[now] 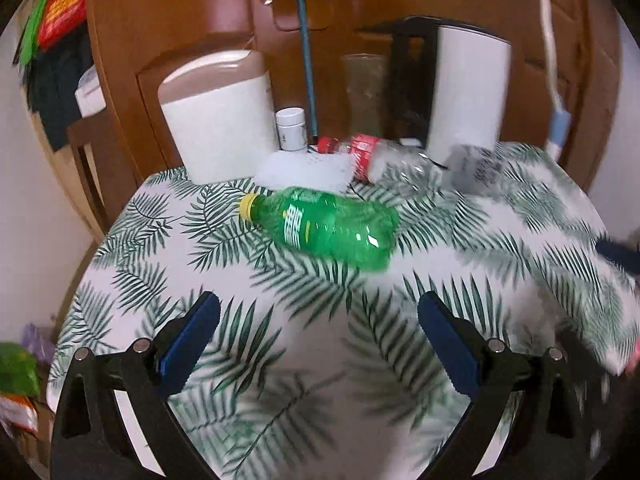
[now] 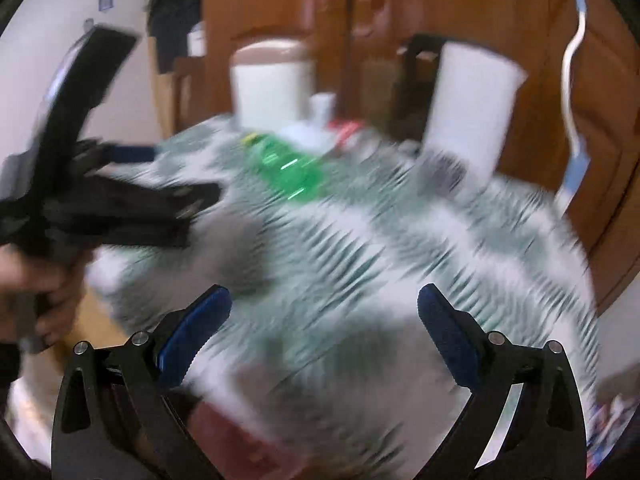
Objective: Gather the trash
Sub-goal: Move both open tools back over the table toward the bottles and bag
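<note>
- White electric kettle with black handle, at the table's far edge.
- White bin with brown lid, far left corner.
- Small white pill jar beside it.
- Clear glass vase between jar and kettle.
- Leaf-print tablecloth.

Green bottle with yellow cap and white lettering, clear bottle with red cap and red label, tablecloth white with green fern-leaf print, left gripper black with blue pads, white bin with brown lid, brown wooden door.
</note>
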`<control>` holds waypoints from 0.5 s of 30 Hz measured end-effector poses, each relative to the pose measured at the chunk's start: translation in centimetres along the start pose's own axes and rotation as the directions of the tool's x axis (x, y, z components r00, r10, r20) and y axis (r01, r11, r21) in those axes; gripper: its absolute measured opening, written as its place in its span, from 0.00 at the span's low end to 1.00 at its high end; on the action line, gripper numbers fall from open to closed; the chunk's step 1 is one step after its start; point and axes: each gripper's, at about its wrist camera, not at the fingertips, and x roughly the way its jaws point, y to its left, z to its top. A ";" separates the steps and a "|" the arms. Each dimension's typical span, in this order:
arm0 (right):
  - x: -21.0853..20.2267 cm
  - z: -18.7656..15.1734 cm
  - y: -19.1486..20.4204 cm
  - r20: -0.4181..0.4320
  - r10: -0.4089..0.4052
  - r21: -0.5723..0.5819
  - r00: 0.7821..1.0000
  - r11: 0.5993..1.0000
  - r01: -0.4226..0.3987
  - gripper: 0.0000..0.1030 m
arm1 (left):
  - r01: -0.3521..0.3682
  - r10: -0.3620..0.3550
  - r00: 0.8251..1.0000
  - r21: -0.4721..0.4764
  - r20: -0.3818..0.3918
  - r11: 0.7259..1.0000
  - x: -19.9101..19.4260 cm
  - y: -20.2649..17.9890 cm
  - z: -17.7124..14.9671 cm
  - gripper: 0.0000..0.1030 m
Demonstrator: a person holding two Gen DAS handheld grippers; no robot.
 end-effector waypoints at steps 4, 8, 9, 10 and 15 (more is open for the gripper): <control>5.4 3.0 -4.8 0.014 -0.106 -0.021 0.994 0.994 0.106 0.94 | -0.019 0.018 1.000 -0.035 -0.022 0.999 2.6 -0.7 1.5 0.95; 11.2 5.1 -9.0 -0.040 -0.130 0.022 0.991 0.991 0.131 0.94 | -0.018 0.016 0.999 -0.050 -0.036 0.999 4.0 -0.9 2.1 0.95; 12.6 5.4 -9.5 -0.056 -0.134 0.023 0.989 0.990 0.136 0.94 | -0.020 0.018 0.999 -0.047 -0.039 0.999 4.3 -1.0 2.2 0.95; 13.9 5.7 -10.0 -0.070 -0.138 0.026 0.988 0.990 0.140 0.94 | -0.022 0.020 0.999 -0.045 -0.041 0.999 4.6 -1.1 2.3 0.95; 16.6 6.4 -10.5 -0.092 -0.172 0.006 0.981 0.985 0.173 0.94 | -0.024 0.022 0.999 -0.037 -0.044 0.999 5.9 -1.2 2.9 0.95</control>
